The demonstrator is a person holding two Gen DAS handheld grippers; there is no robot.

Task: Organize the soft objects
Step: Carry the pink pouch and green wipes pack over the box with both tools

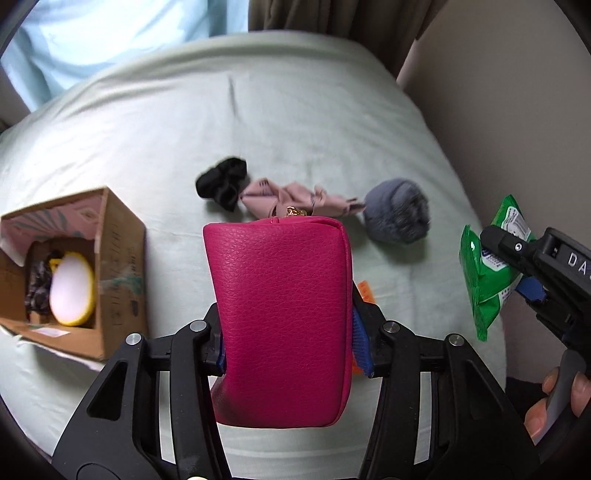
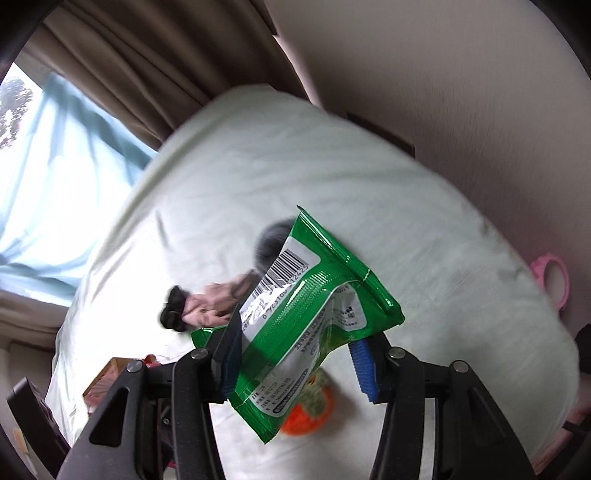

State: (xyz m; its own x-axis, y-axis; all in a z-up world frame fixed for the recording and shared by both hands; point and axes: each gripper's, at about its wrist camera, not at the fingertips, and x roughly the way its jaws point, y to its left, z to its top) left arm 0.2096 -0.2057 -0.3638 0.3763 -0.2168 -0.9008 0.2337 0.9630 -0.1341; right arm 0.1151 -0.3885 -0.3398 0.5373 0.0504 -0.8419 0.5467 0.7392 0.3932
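A bed [image 1: 295, 122] covered with a pale green sheet is filling both views, with brown curtains [image 1: 332, 18] hanging in the upper part of the left wrist frame and a beige wall at the right. A pink pouch [image 1: 282, 317] of grained, leather-like material is being gripped by the left tongs [image 1: 286, 345] at the lower centre, clear of the sheet; its sides are being pinched inward, so it is judged soft and light, though slightly slick. A hold across its middle, as now, is judged to suit it, since the zipped top with the gold pull would be giving less to press on.

A green packet [image 2: 306, 317] is being clamped by the right tongs [image 2: 295, 363] in the centre of the right wrist frame, one pad pressing its flat face. It is being judged light, crinkly and slippery, so a grip across the full body rather than on a sealed edge is preferred.

Left on the bed in the middle of the left wrist frame are lying a black scrunchie [image 1: 221, 182], a pink cloth bow [image 1: 295, 199] and a grey pompom [image 1: 399, 210], all judged fluffy and easily squashed. A cardboard box [image 1: 74, 266] at the left is already holding a few things.
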